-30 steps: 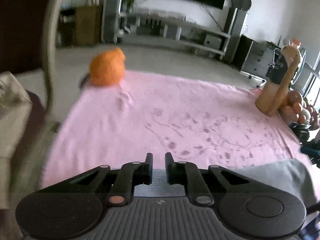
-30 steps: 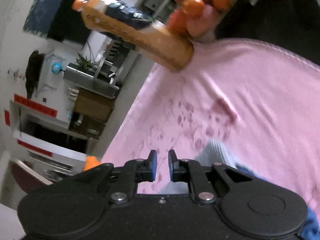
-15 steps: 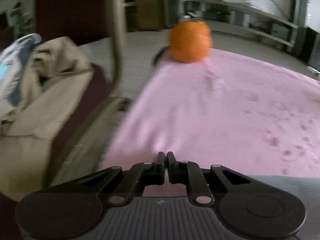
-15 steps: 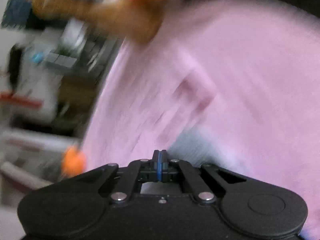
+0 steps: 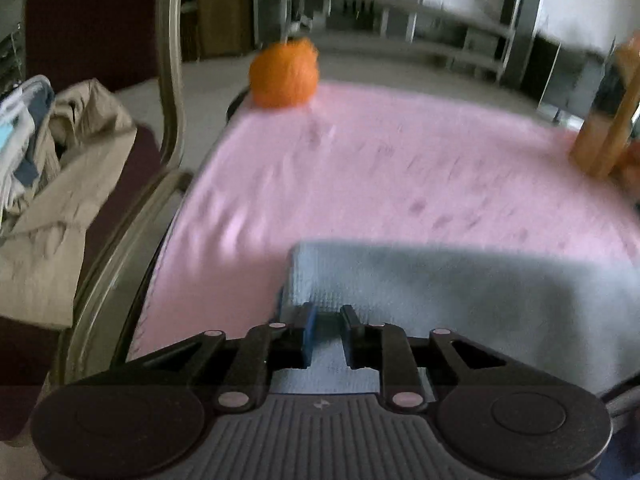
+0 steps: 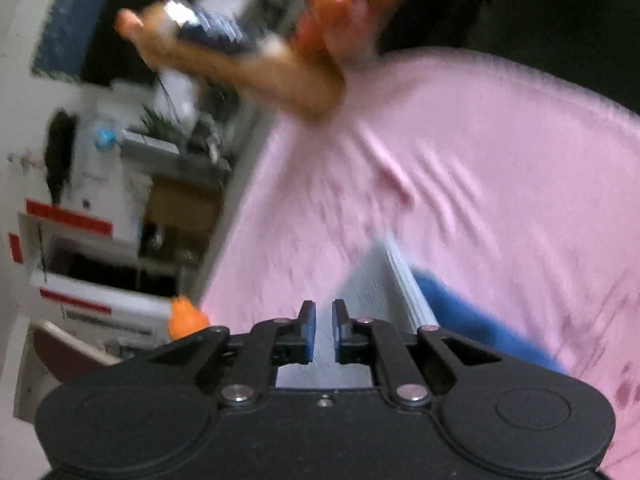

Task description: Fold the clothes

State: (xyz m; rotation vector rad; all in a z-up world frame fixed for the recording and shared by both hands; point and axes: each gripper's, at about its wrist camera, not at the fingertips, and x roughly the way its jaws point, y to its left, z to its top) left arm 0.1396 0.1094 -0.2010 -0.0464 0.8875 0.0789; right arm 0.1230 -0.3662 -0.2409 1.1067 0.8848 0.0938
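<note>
A folded grey-blue garment (image 5: pixel 460 292) lies at the near side of the pink floral cloth (image 5: pixel 380 160). My left gripper (image 5: pixel 327 312) hovers over the garment's near left corner. Its jaws are opening, a small gap shows between them, and the pads press on nothing. In the right wrist view the same garment (image 6: pixel 372 280) shows a grey top fold with a blue layer (image 6: pixel 460 316) beneath it. My right gripper (image 6: pixel 323 308) is over its near end, jaws also opening, and the fabric is only seen below the gap.
An orange fluffy ball (image 5: pixel 285 74) sits at the cloth's far left corner. A chair frame (image 5: pixel 170 60) stands at the left with beige clothing (image 5: pixel 68 184) piled on it. An orange bottle (image 6: pixel 240 64) and fruit (image 6: pixel 340 8) stand at the cloth's far right.
Both grippers were shut half a second ago and now show a gap between the fingertips. The left view has swung right, so more of the folded garment lies ahead of it.
</note>
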